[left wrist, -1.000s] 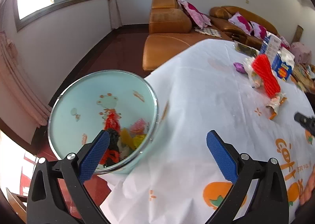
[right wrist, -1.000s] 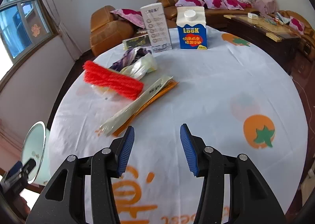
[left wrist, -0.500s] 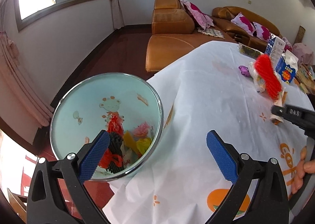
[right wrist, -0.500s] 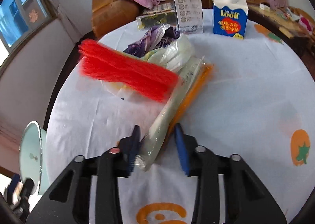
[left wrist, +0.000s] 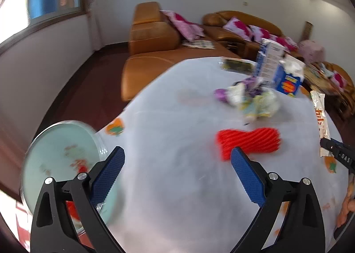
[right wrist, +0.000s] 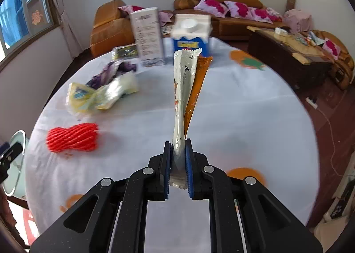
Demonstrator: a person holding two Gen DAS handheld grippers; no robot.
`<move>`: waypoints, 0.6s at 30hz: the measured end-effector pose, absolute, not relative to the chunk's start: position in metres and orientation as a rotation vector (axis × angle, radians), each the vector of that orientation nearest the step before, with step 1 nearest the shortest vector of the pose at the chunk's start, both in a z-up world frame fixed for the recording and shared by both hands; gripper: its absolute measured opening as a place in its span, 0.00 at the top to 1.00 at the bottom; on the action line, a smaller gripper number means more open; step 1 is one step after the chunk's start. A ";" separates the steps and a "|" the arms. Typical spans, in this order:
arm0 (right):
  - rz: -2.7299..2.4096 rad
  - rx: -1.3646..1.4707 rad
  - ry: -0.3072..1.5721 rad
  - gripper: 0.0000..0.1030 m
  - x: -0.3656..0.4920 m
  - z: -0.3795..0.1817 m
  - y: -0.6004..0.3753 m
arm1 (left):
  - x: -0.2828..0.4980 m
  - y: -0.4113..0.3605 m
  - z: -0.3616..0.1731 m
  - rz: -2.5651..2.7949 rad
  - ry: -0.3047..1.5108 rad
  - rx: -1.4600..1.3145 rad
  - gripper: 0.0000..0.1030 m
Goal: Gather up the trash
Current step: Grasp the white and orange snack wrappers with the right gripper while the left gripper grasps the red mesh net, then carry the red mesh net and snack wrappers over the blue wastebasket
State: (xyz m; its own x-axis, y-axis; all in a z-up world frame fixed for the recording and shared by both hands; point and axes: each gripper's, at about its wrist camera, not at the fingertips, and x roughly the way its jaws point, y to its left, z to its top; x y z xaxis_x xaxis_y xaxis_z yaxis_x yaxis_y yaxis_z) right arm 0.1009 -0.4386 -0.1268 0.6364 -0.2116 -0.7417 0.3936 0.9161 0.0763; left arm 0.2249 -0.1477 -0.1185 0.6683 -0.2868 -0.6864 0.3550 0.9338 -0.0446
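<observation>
My right gripper (right wrist: 178, 155) is shut on a long white snack wrapper (right wrist: 183, 97) with an orange wrapper (right wrist: 197, 84) behind it, both lifted off the table. The white wrapper also shows in the left wrist view (left wrist: 319, 115). My left gripper (left wrist: 177, 175) is open and empty over the table's near edge. A red foam net (left wrist: 248, 142) lies just beyond its right finger and also shows in the right wrist view (right wrist: 73, 137). The pale green trash bin (left wrist: 57, 159) stands off the table's left edge, with trash inside. A crumpled yellowish bag (right wrist: 99, 95) and purple wrapper (right wrist: 113, 70) lie farther back.
A blue-and-white milk carton (right wrist: 190, 35), a tall white box (right wrist: 148, 37) and a dark packet (right wrist: 124, 52) stand at the table's far side. The round table wears a white cloth (right wrist: 233, 108) with orange prints. Brown sofas and a low wooden table are beyond.
My right gripper closed on the white and orange wrappers and lifted them. The red net now lies alone nearer the front left. My left gripper swung from the bin toward the table.
</observation>
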 end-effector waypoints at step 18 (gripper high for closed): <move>-0.332 0.381 0.814 0.87 0.084 -0.147 -0.460 | 0.238 -0.240 -0.154 -0.581 0.880 0.119 0.86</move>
State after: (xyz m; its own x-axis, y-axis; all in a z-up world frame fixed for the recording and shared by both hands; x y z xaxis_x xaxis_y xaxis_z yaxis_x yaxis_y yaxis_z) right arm 0.0838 -0.4600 -0.1468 0.6425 -0.1402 -0.7533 0.4271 0.8818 0.2002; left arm 0.2382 -0.2396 -0.1544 0.4938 -0.4308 -0.7554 0.5257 0.8398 -0.1353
